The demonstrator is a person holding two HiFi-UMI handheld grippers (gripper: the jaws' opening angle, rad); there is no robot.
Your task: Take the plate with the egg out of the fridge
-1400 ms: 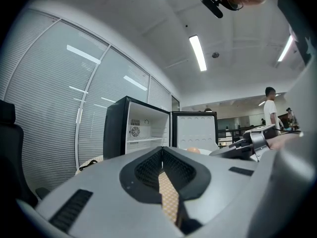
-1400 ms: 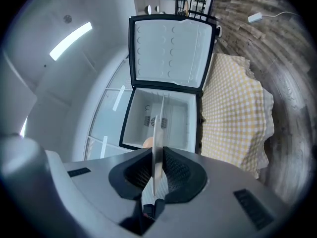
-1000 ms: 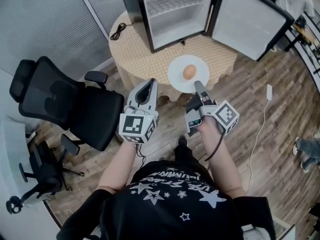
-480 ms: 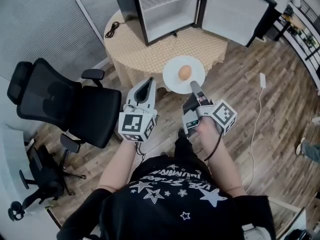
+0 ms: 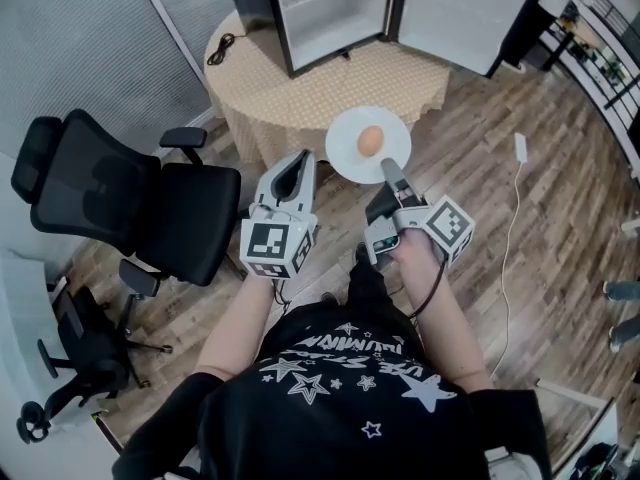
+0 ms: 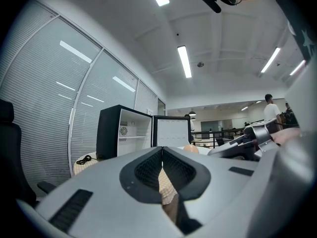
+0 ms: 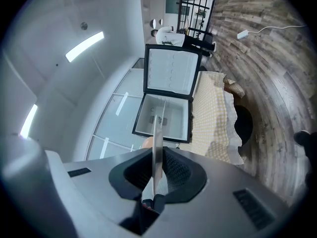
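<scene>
Right tongs [image 5: 388, 168] clamp plate [image 5: 345, 140] rim; left tongs [image 5: 297, 164] closed, empty; fridge [image 5: 320, 13] top cut off.

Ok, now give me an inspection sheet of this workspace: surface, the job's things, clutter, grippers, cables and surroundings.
Surface: round table under a checked cloth, with the open fridge standing on it.
Job's things: plate out of the fridge, egg lying on it.
Clutter: nothing seen.
Grippers: right gripper shut on the plate's rim; left gripper shut, nothing in it.
Cables: black cable on the table; white adapter and cable on the floor.
Surroundings: wood floor; black office chair to the left.
</scene>
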